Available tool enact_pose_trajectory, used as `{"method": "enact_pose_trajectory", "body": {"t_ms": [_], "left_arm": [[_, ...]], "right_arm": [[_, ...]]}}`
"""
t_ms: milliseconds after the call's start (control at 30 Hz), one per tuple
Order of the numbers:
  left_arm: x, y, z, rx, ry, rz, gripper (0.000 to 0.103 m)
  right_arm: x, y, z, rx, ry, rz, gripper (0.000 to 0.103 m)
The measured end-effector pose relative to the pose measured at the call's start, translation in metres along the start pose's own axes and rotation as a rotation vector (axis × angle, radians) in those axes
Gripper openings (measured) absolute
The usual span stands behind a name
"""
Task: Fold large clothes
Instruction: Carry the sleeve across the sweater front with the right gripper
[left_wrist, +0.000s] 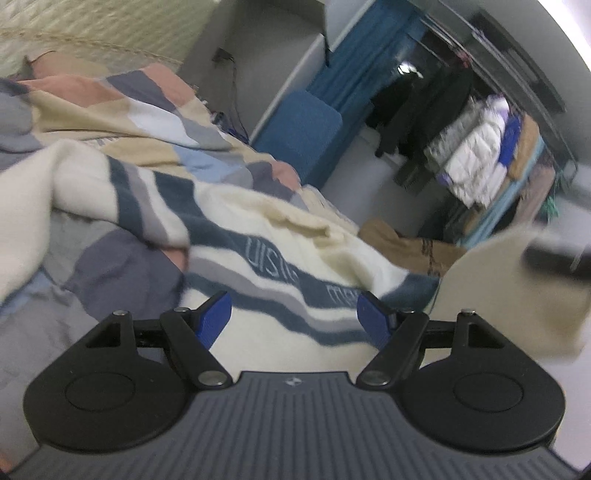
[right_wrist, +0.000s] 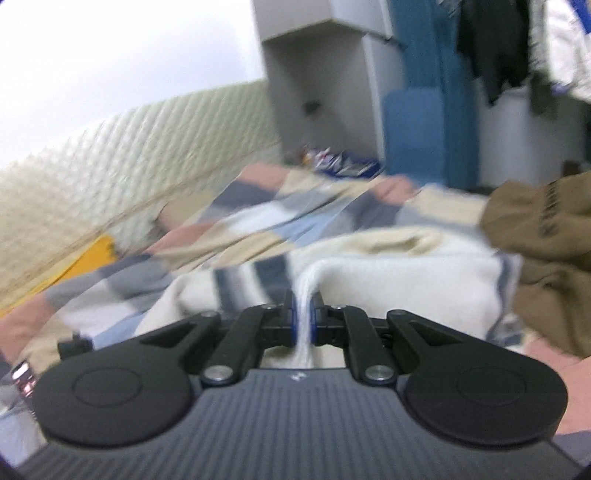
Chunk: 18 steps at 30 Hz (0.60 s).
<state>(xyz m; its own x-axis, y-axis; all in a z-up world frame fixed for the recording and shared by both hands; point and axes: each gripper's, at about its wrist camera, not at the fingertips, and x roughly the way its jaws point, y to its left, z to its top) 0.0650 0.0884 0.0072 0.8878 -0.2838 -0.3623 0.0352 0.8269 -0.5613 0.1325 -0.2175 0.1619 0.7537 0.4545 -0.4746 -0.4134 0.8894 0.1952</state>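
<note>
A cream sweater (left_wrist: 258, 240) with dark blue and grey stripes and pale lettering lies crumpled on a bed. My left gripper (left_wrist: 295, 317) hovers just above its lower part, blue pads wide apart, nothing between them. In the right wrist view the same sweater (right_wrist: 406, 273) lies ahead, and my right gripper (right_wrist: 303, 314) is shut on a ribbed cream edge of it that runs up between the pads. At the right edge of the left wrist view a lifted cream flap (left_wrist: 509, 288) hangs beside a blurred dark shape.
The bed carries a patchwork cover (left_wrist: 122, 110) of pink, beige, grey and blue. A brown garment (right_wrist: 546, 251) lies at the bed's right side. A quilted headboard (right_wrist: 147, 147), blue curtain (left_wrist: 362, 55) and rack of hanging clothes (left_wrist: 480, 147) stand beyond.
</note>
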Motion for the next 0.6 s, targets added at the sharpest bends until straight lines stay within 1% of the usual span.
{"method": "enact_pose_trajectory", "body": {"t_ms": [67,200,267,333,367,400,467,600], "left_arm": [[-0.005,0.009,0.006,-0.03,-0.019,0.007,0.079],[-0.012,0.026,0.013,-0.079,-0.038,0.024,0.079],[-0.012,0.031,0.014,-0.098,-0.04,0.026,0.079],[-0.01,0.032,0.014,-0.106,-0.036,0.029,0.079],[-0.008,0.031,0.013,-0.108,-0.031,0.03,0.079],[-0.005,0.029,0.013,-0.107,-0.024,0.028,0.079],[-0.001,0.022,0.01,-0.098,-0.011,0.022,0.079],[0.01,0.005,0.004,-0.05,0.016,0.01,0.079]], "right_arm": [[0.016,0.014,-0.01,-0.006,0.035,0.022,0.009],[0.051,0.027,-0.027,0.023,0.118,0.058,0.011],[0.064,0.031,-0.035,0.025,0.149,0.063,0.011],[0.077,0.029,-0.039,0.036,0.199,0.073,0.014],[0.081,0.026,-0.04,0.046,0.219,0.077,0.025],[0.083,0.022,-0.041,0.06,0.233,0.082,0.045],[0.078,0.012,-0.042,0.085,0.223,0.085,0.062],[0.07,-0.017,-0.034,0.121,0.176,0.073,0.06]]}}
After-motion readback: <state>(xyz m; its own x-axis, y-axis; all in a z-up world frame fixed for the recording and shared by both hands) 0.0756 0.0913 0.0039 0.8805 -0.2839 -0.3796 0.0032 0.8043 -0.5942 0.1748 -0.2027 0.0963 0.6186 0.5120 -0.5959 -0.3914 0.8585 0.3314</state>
